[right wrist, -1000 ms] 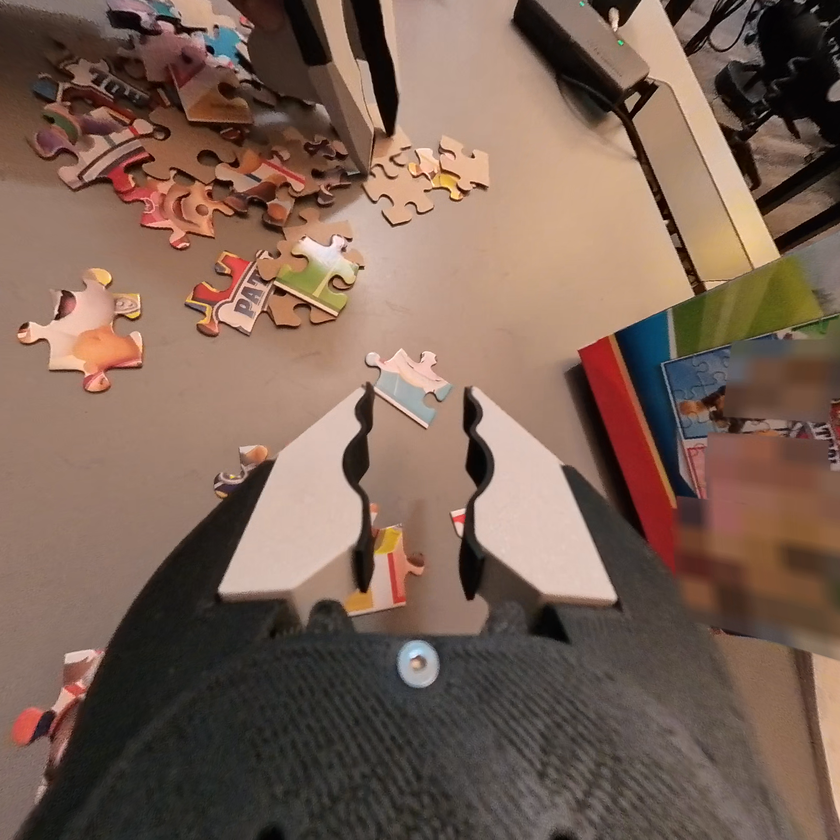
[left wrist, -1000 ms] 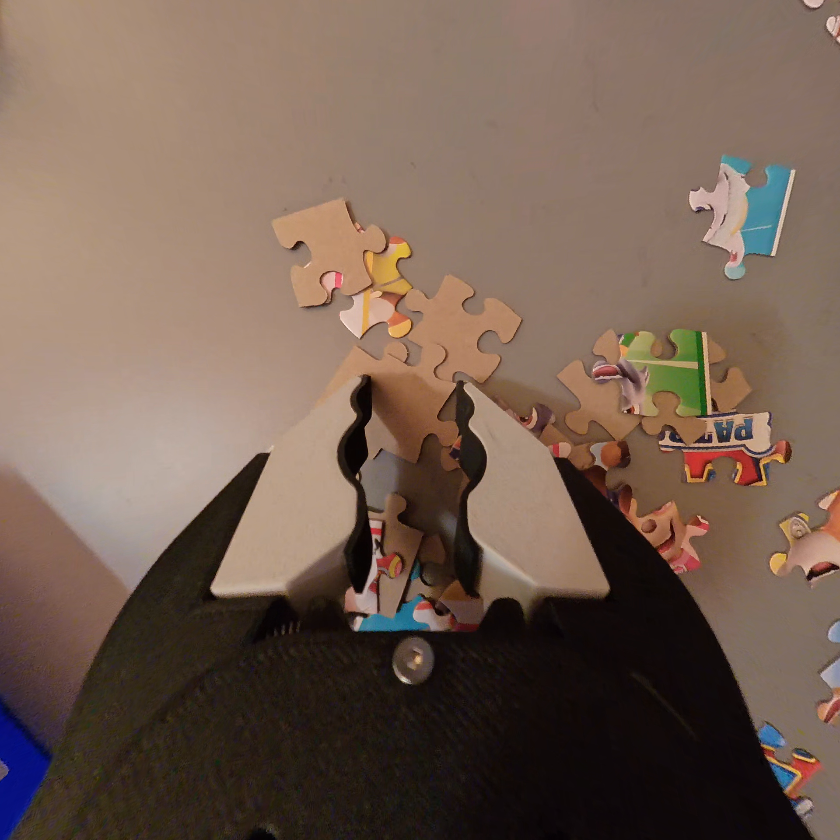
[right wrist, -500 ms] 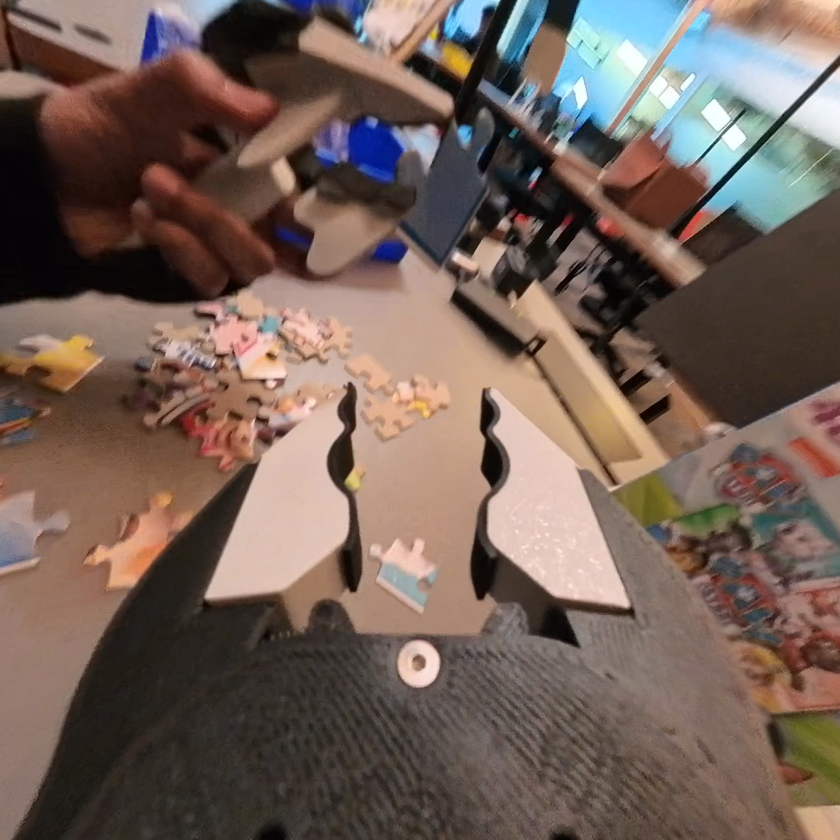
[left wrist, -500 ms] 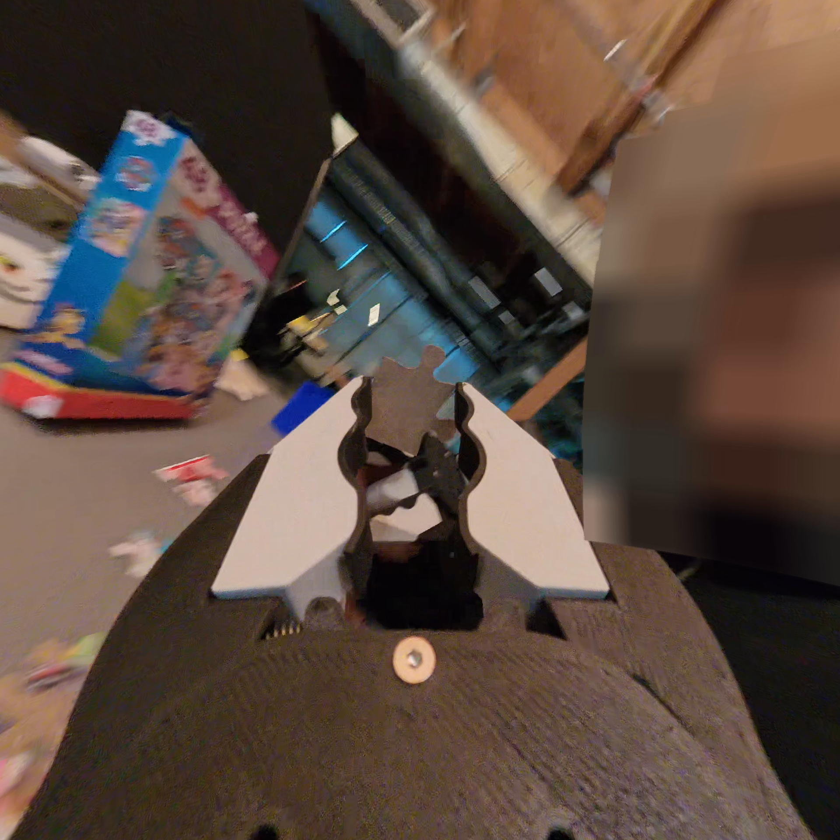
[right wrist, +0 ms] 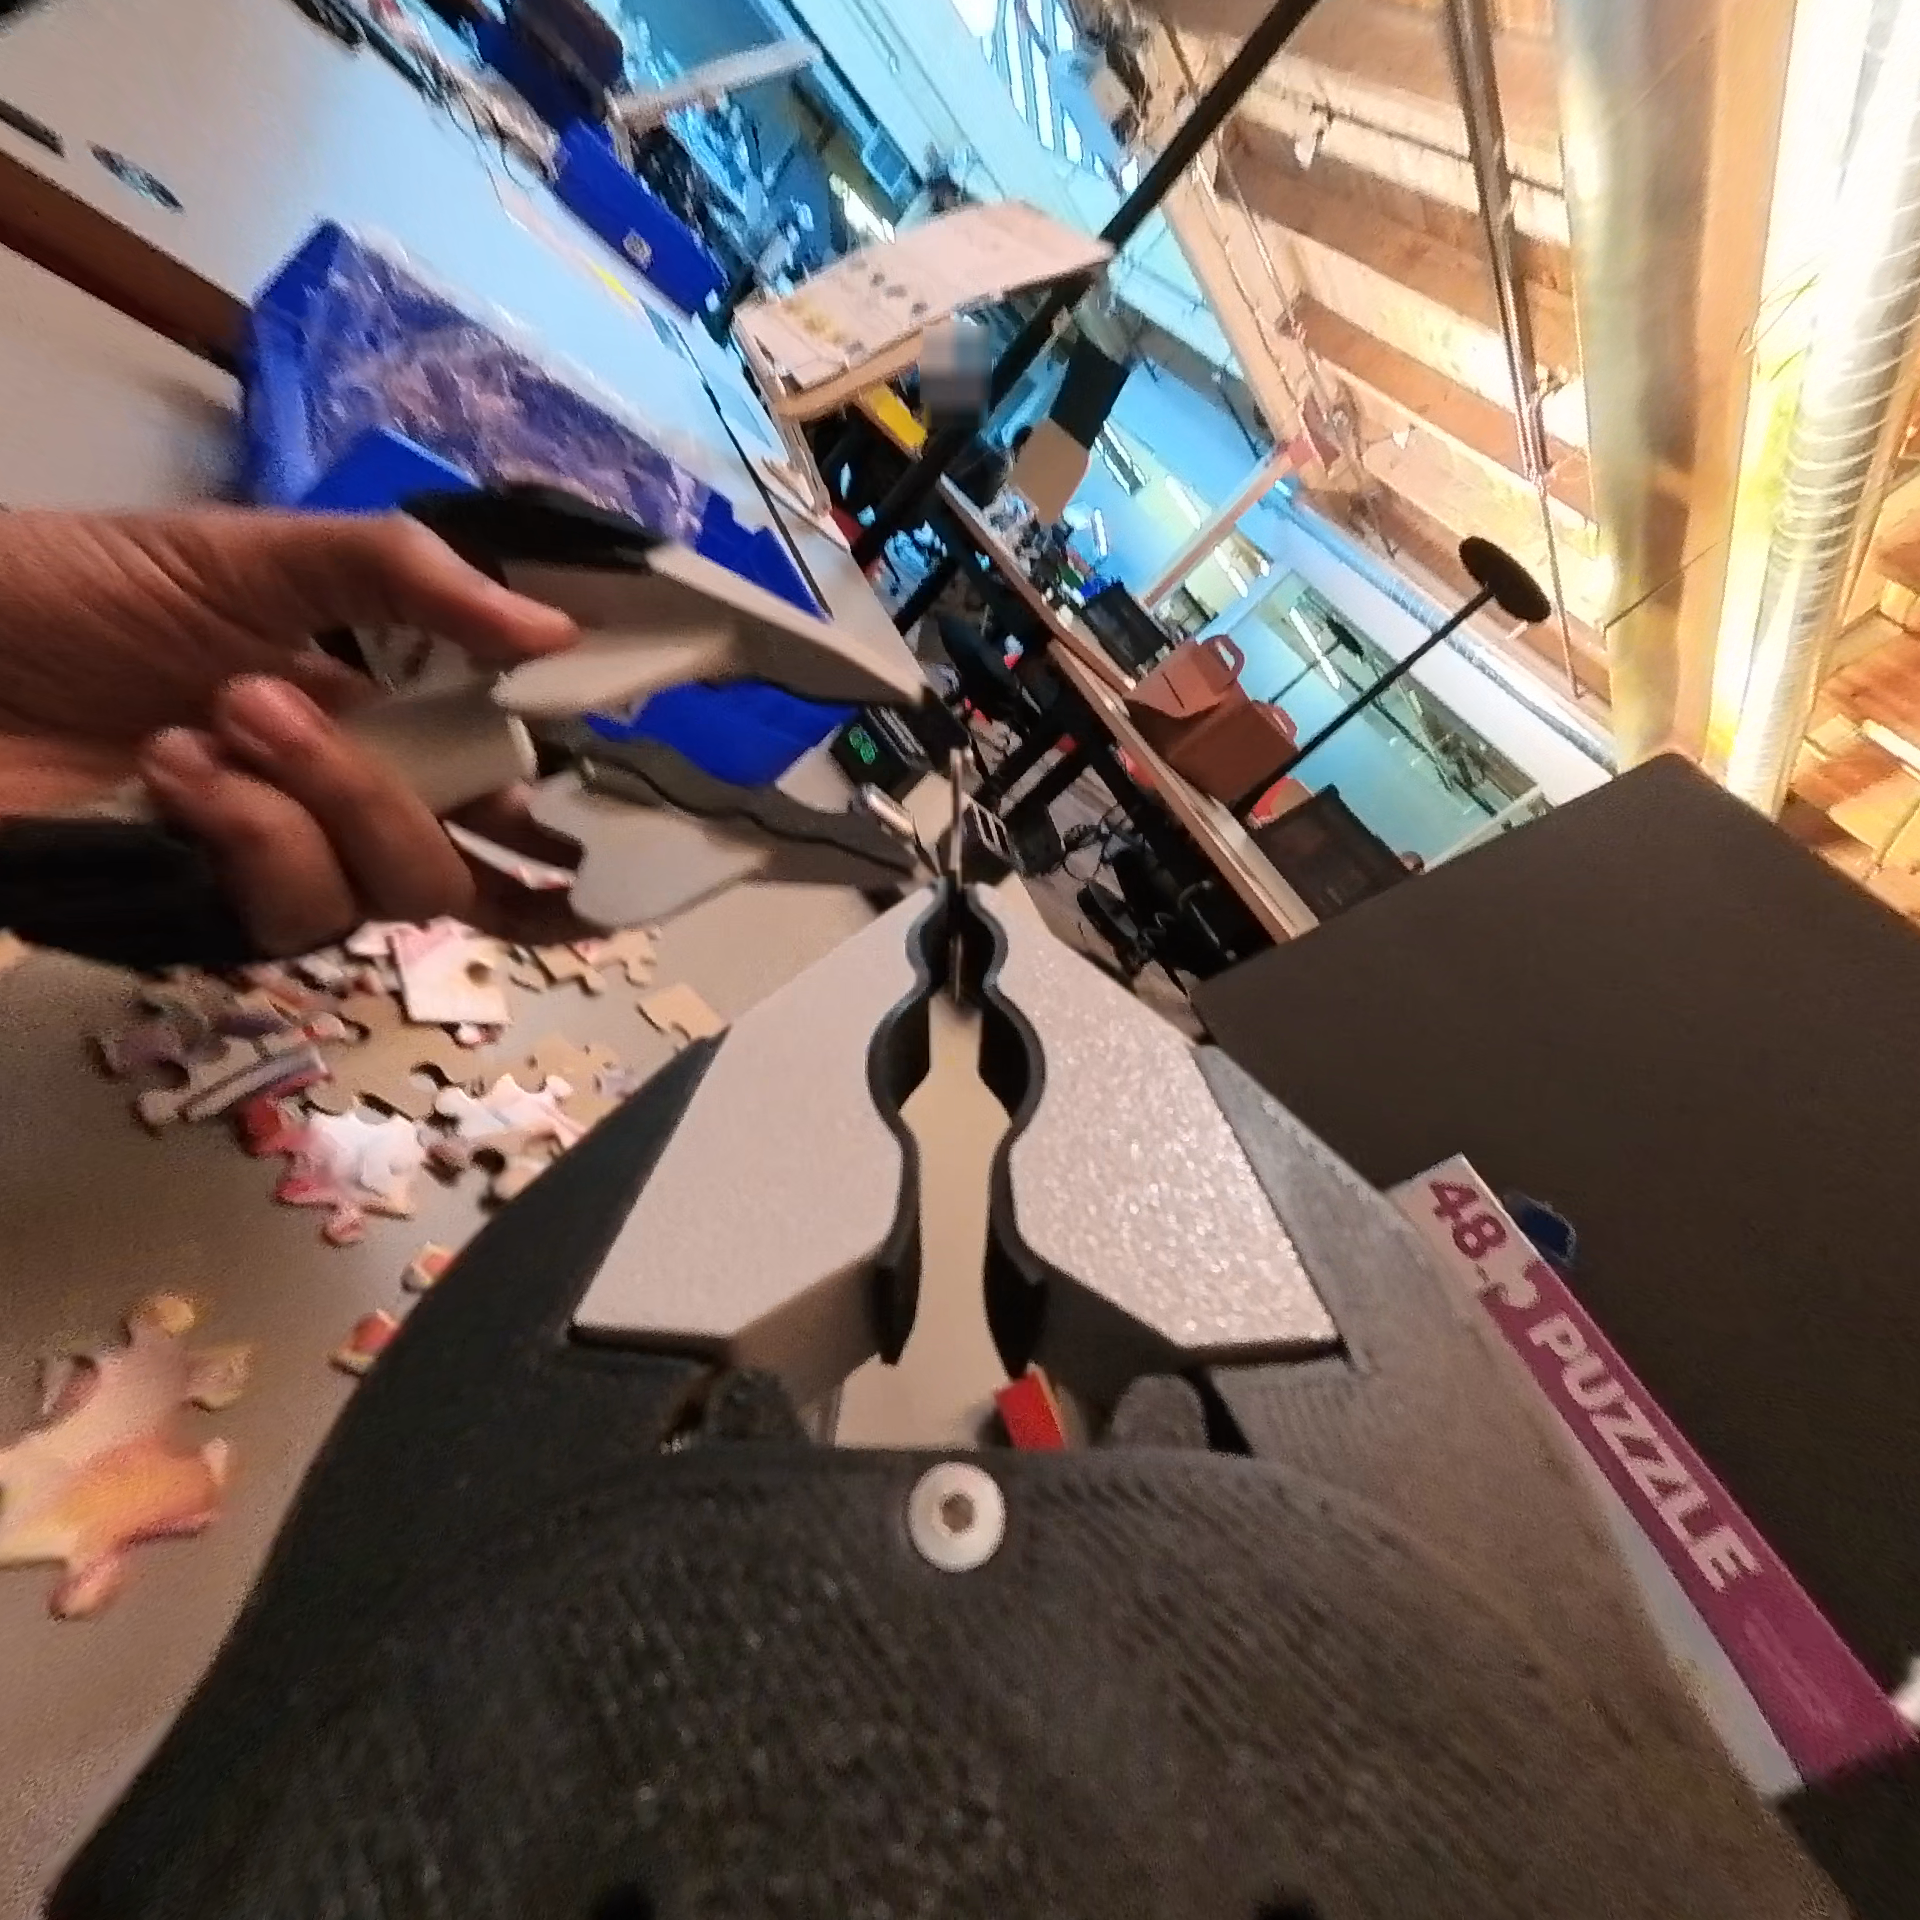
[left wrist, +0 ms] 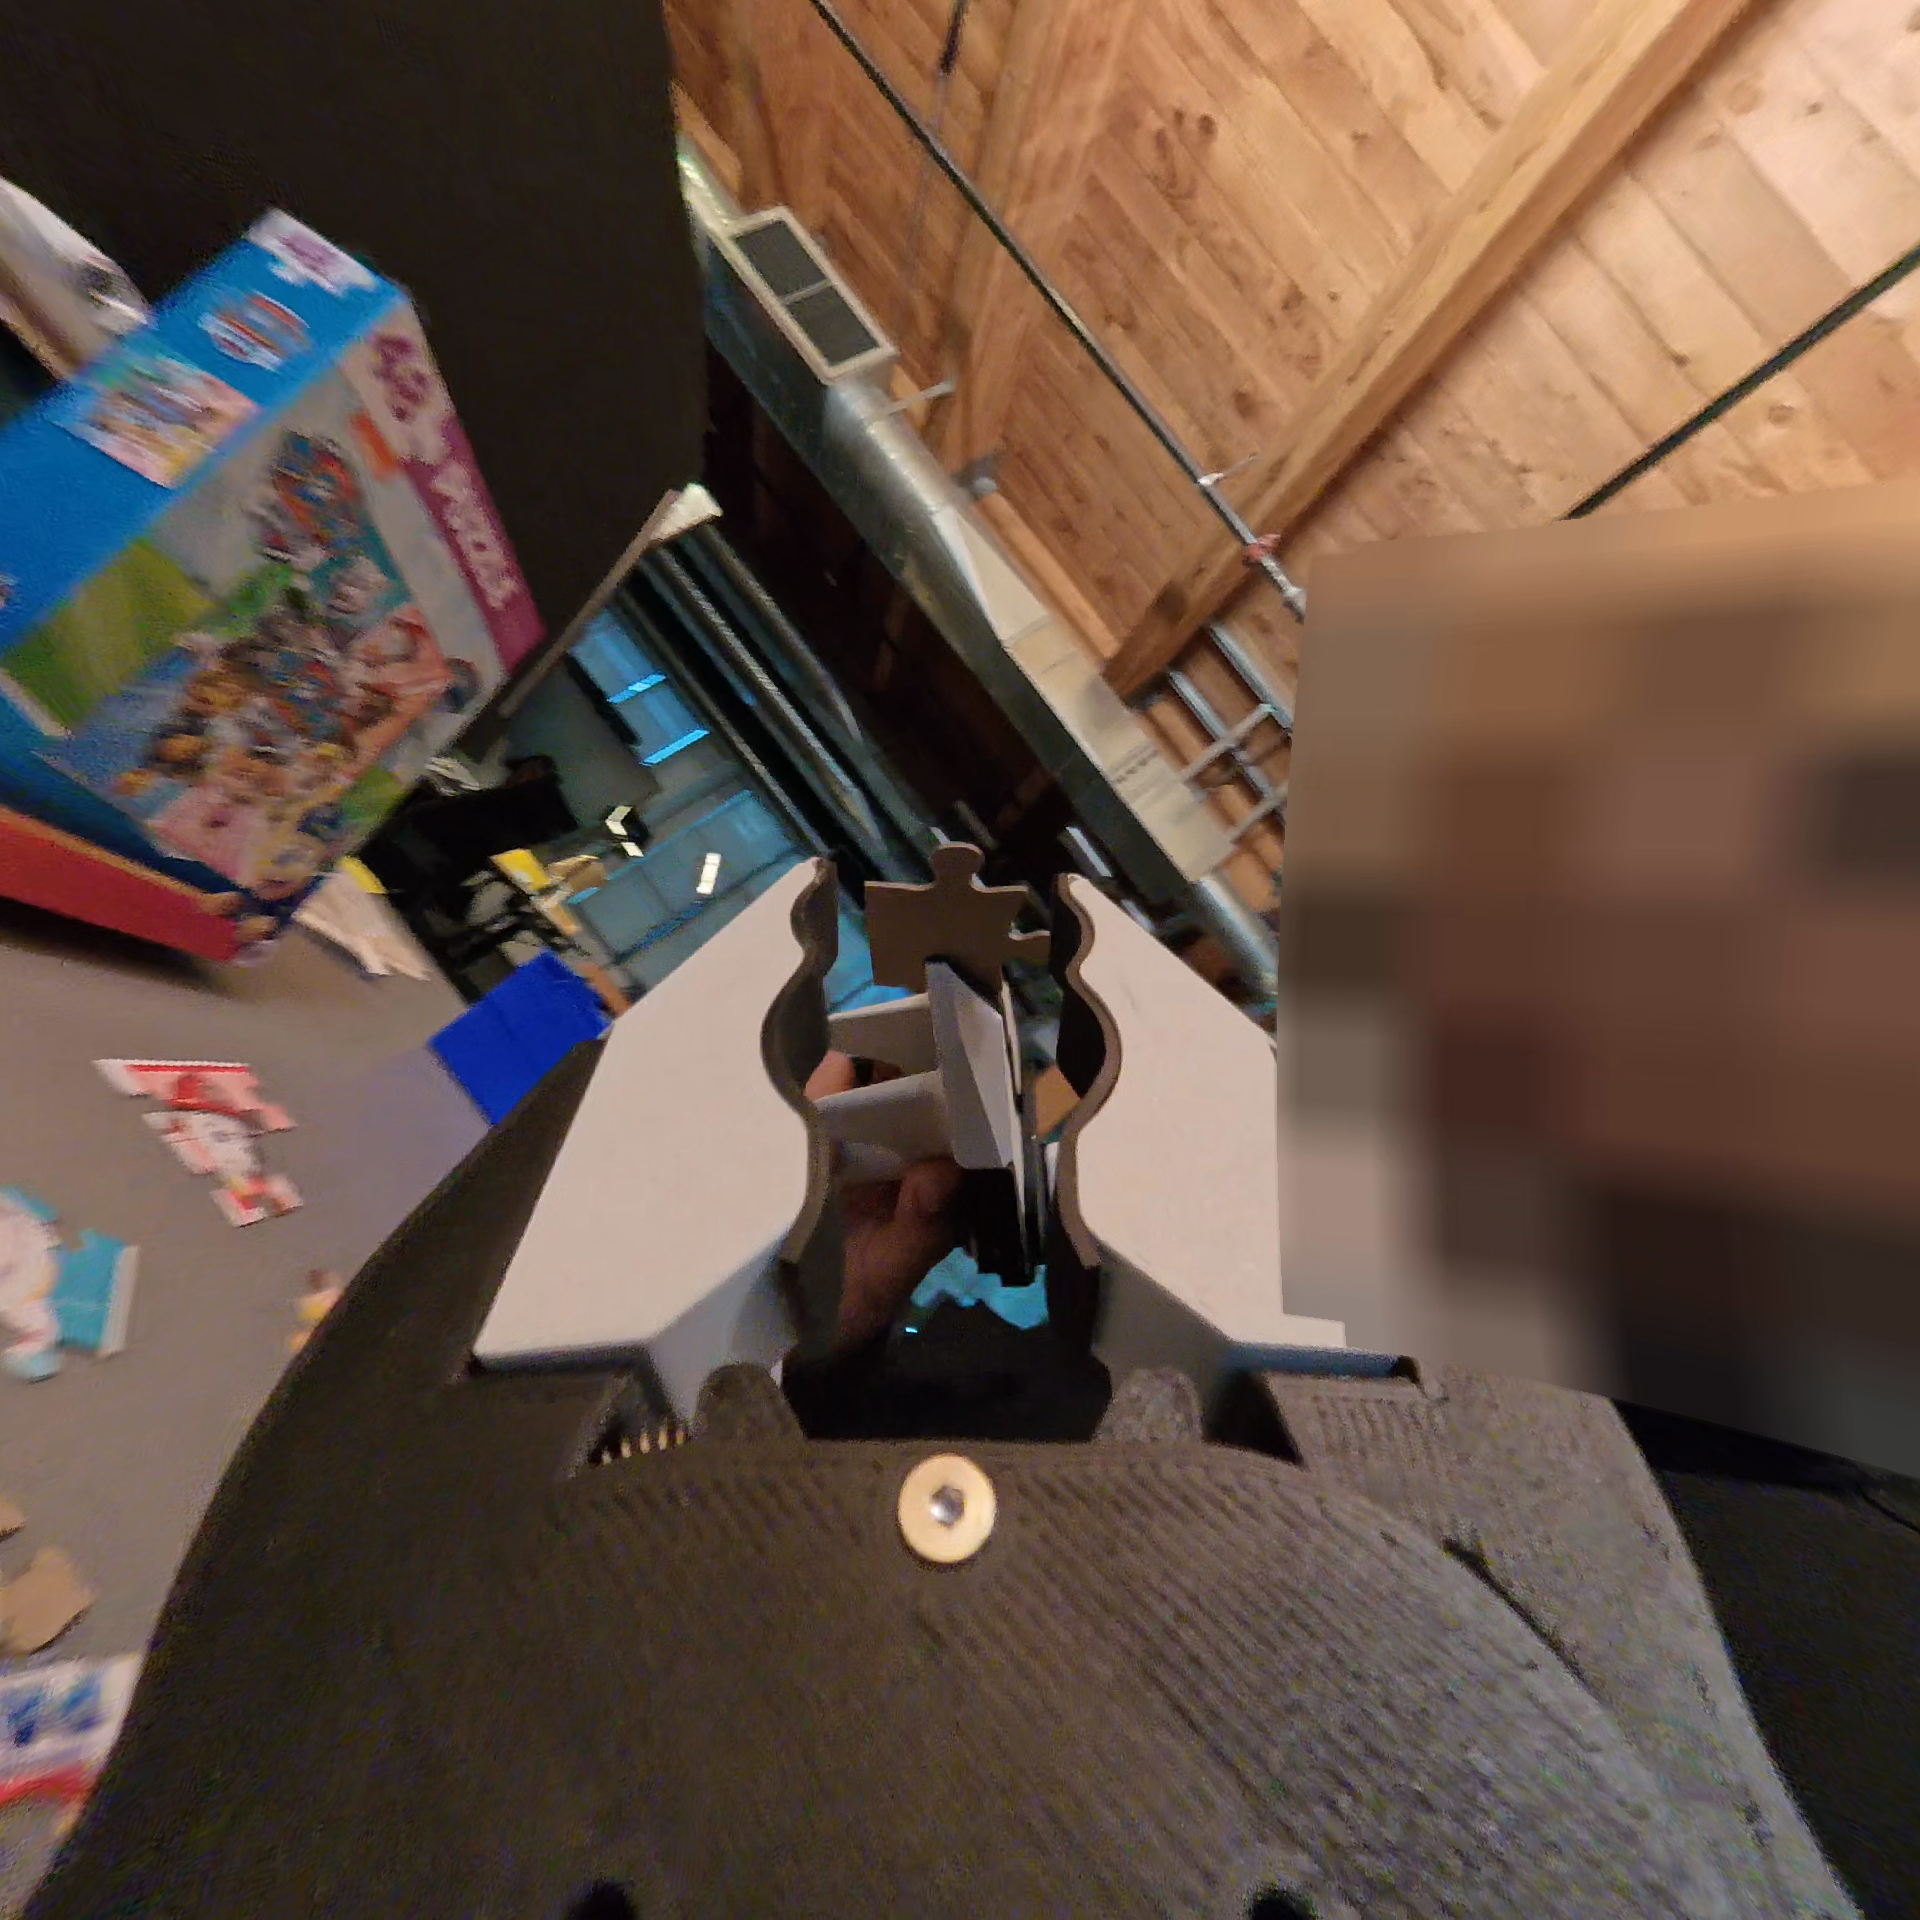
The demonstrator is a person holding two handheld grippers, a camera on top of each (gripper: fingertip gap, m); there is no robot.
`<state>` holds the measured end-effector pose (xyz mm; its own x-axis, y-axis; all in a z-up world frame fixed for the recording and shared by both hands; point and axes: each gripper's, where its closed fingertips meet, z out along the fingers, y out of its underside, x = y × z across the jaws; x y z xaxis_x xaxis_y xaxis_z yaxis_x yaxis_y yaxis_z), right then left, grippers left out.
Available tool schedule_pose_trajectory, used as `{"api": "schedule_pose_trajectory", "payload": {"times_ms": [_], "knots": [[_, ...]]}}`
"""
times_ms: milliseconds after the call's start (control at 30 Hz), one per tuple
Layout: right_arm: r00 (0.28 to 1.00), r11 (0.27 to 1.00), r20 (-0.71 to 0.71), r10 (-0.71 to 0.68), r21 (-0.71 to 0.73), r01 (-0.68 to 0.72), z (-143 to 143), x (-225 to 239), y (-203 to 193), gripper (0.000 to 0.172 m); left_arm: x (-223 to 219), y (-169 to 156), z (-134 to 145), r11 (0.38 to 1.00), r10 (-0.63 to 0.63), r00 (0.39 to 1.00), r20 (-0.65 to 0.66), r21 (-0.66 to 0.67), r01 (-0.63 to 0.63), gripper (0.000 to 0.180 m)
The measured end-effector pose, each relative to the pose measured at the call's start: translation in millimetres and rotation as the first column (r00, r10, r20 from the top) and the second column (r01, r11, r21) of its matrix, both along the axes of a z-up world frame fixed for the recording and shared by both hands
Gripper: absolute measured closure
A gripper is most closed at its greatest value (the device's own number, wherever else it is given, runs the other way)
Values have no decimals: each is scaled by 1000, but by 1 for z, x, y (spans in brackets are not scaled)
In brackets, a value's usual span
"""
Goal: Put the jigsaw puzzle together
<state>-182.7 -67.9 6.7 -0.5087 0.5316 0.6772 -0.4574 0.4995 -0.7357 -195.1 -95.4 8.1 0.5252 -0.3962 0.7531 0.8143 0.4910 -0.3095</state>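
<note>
I've lifted both off the tabletop (right wrist: pixel 83 1195); my right claw (right wrist: pixel 958 940) now pinches the brown-backed cardboard puzzle piece (left wrist: pixel 935 925), while my left claw (left wrist: pixel 945 888) gapes wide around it.

puzzle box (right wrist: pixel 1621 1455): purple side strip bears white lettering; wording withheld

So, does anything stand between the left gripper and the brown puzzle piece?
Nothing visible does. The puzzle piece, pinched by the right gripper, stands bare between the open fingers of the left gripper.
</note>
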Motion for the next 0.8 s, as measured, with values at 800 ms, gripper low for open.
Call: {"api": "schedule_pose_trajectory", "payload": {"times_ms": [800], "knots": [[858,751,304,-414,647,133,-177,-86,31,135,-29,-68,-60,750,350,914,-206,-523,-405,135]]}}
